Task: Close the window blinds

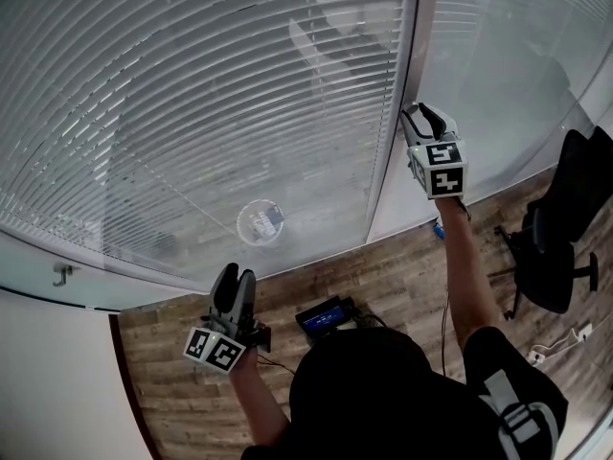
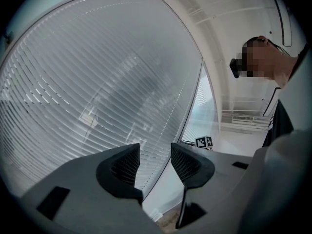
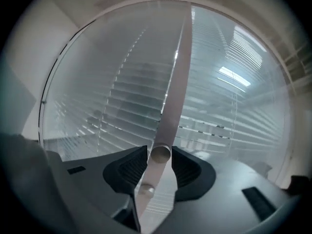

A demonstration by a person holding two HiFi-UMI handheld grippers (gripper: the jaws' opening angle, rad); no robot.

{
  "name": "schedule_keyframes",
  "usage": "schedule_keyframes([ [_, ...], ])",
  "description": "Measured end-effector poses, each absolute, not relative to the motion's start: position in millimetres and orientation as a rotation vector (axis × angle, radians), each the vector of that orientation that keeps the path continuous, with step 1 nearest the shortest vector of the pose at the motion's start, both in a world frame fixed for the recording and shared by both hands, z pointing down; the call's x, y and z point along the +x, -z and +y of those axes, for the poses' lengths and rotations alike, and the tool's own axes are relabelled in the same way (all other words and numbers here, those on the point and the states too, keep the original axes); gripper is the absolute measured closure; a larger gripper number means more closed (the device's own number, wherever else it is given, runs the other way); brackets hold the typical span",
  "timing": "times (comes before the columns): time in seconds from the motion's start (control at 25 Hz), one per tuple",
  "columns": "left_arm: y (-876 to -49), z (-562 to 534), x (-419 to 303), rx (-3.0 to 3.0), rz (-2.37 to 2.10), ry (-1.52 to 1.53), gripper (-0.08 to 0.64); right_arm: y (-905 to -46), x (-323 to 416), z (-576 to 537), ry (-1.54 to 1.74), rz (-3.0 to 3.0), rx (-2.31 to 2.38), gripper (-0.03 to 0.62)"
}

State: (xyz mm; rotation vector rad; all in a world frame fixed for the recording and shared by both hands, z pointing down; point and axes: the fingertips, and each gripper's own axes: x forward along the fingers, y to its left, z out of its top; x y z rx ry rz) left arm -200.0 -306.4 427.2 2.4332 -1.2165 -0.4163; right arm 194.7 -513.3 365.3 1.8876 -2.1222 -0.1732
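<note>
Grey slatted blinds cover the big window, and a second set hangs to the right of the white post. My right gripper is raised against that post. In the right gripper view its jaws stand on either side of the round lower end of a pale blind wand, with thin gaps showing and no pad pressing on it. My left gripper hangs low and to the left. It points at the blinds, open with nothing between its pads.
A black office chair stands at the right on the wooden floor. A black device with a blue screen lies on the floor below the post. A small metal bracket sticks out of the sill at the left.
</note>
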Motion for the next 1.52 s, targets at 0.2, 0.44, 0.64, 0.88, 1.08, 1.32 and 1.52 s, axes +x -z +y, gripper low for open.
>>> schedule_keyframes([
  [0.2,-425.8,-304.1,-200.9,2.432,-1.222,0.419,0.362,-368.3,198.0,-516.3,0.241,-2.006,1.867,0.462],
  [0.44,-428.2,-302.4,-204.8,2.424,-1.233,0.423,0.362,-373.9,206.4,-520.4,-0.269,-2.336,1.989,0.465],
  [0.64,-429.2,-301.3,-205.5,2.420,-1.236,0.424,0.362,-372.5,209.4,-519.7,-0.824,-2.603,2.019,0.465],
  [0.88,-430.0,-301.8,-203.4,2.419,-1.231,0.417,0.362,-370.8,208.1,-520.0,-1.074,-2.743,1.964,0.465],
  [1.08,-430.0,-303.3,-202.4,2.419,-1.231,0.404,0.362,-369.6,207.2,-507.7,-0.193,-2.366,1.988,0.448],
  [1.32,-430.3,-302.8,-196.2,2.425,-1.220,0.400,0.362,-362.8,193.7,-512.3,0.206,-2.086,1.868,0.442],
  [1.52,-430.6,-300.8,-199.0,2.419,-1.233,0.402,0.362,-367.7,199.0,-515.4,0.179,-2.041,1.871,0.460],
])
